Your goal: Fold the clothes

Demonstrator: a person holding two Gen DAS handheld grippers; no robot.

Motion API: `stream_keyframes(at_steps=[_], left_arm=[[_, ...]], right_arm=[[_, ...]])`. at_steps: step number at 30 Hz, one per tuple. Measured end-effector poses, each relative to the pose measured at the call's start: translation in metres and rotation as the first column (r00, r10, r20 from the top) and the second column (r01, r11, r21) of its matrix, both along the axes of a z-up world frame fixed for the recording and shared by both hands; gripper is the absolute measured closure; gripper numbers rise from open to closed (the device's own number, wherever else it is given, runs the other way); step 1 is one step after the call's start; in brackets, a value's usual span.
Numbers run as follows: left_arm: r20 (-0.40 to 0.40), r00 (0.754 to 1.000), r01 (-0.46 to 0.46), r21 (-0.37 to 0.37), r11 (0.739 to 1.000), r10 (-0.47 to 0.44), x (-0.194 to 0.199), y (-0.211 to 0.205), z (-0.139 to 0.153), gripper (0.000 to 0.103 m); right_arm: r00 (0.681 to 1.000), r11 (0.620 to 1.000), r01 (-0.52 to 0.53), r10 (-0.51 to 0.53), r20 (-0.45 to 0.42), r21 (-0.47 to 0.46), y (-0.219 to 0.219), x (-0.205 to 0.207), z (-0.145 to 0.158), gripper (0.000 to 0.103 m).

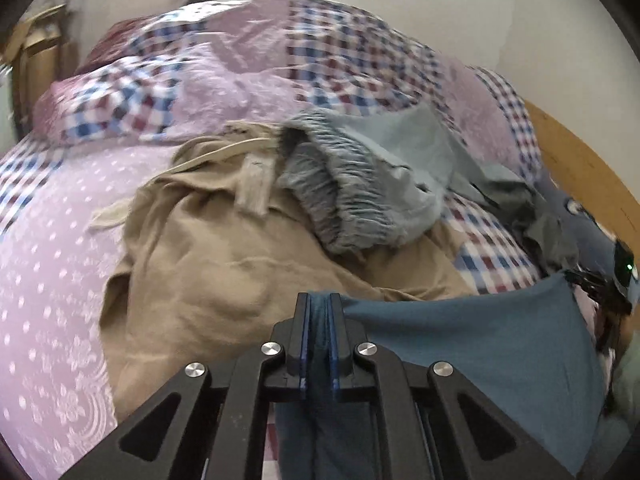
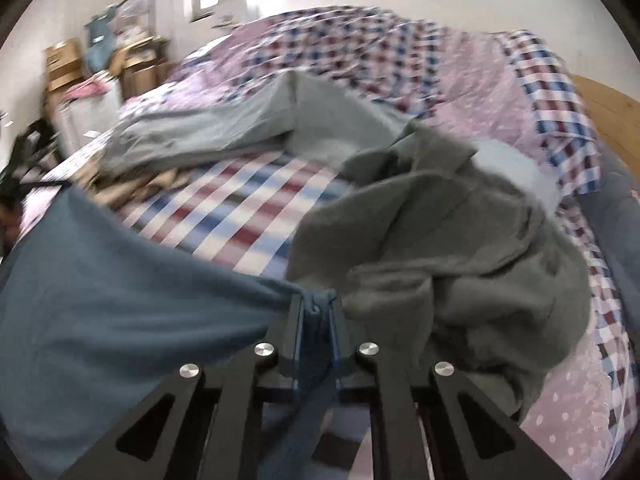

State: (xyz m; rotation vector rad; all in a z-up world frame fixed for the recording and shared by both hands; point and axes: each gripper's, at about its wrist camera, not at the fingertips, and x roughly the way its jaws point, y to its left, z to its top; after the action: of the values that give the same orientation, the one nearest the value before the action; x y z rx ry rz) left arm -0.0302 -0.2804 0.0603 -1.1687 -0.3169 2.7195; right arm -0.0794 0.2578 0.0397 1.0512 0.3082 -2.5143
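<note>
Your left gripper (image 1: 319, 300) and right gripper (image 2: 317, 300) each clamped an edge of the blue garment (image 1: 480, 344), stretched between them. Beige trousers (image 1: 208, 256) lay beyond on the bed (image 1: 48, 280); a grey garment (image 2: 460, 248) lay at right.

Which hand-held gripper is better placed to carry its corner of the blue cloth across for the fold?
Probably the left hand-held gripper: beyond it lies flat beige clothing. The right faces a bulky grey garment. Both clamp the blue cloth.

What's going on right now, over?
Left gripper and right gripper both clamped on blue garment, stretched between them. Tan trousers and grey sweater piled on bed below.
</note>
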Motion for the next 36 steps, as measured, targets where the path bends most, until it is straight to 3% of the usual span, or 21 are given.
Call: stream_keyframes(at_steps=[6,8,9,11,13,16,18,22,27,33,36], left_arm=[[0.029,0.998,-0.057,-0.053,0.997,0.059,-0.002,0.007,-0.011,0.094],[0.034,0.997,-0.068,-0.073,0.995,0.07,-0.003,0.011,-0.011,0.089],[0.032,0.996,-0.077,-0.07,0.995,0.079,-0.002,0.009,-0.009,0.086],[0.025,0.993,-0.112,-0.058,0.992,0.113,0.003,0.004,-0.004,0.07],[0.017,0.989,-0.147,-0.046,0.988,0.148,0.008,-0.001,0.002,0.042],[0.004,0.977,-0.212,-0.022,0.977,0.212,0.025,-0.016,0.013,0.03],[0.006,0.968,-0.252,-0.013,0.968,0.252,0.038,-0.025,0.02,0.029],[-0.02,0.951,-0.307,0.026,0.951,0.307,0.082,-0.036,0.034,0.025],[-0.031,0.935,-0.346,0.141,0.928,0.353,0.158,-0.034,0.039,0.025],[0.007,0.916,-0.385,0.293,0.875,0.401,0.242,-0.024,0.036,0.024],[0.018,0.904,-0.403,0.374,0.835,0.428,0.274,-0.018,0.034,0.017]], right_arm=[[0.991,0.981,0.135,-0.133,-0.02,0.143,-0.022,-0.018,-0.017,0.08],[0.985,0.974,0.172,-0.166,-0.046,0.15,-0.018,-0.015,-0.013,0.059],[0.979,0.97,0.2,-0.192,-0.064,0.136,-0.013,-0.01,-0.006,0.054],[0.965,0.961,0.254,-0.244,-0.1,0.105,-0.004,0.001,0.008,0.039],[0.946,0.949,0.307,-0.296,-0.134,0.073,0.006,0.011,0.021,0.028],[0.91,0.924,0.383,-0.373,-0.18,0.021,0.02,0.026,0.041,0.025],[0.887,0.907,0.421,-0.415,-0.205,-0.013,0.028,0.038,0.053,0.023],[0.911,0.93,0.366,-0.366,-0.188,-0.033,0.006,0.076,0.055,0.018],[0.938,0.953,0.297,-0.303,-0.168,-0.06,-0.022,0.125,0.058,0.014],[0.964,0.973,0.211,-0.223,-0.147,-0.095,-0.054,0.182,0.061,0.014],[0.973,0.984,0.159,-0.171,-0.158,-0.084,-0.074,0.213,0.057,0.014]])
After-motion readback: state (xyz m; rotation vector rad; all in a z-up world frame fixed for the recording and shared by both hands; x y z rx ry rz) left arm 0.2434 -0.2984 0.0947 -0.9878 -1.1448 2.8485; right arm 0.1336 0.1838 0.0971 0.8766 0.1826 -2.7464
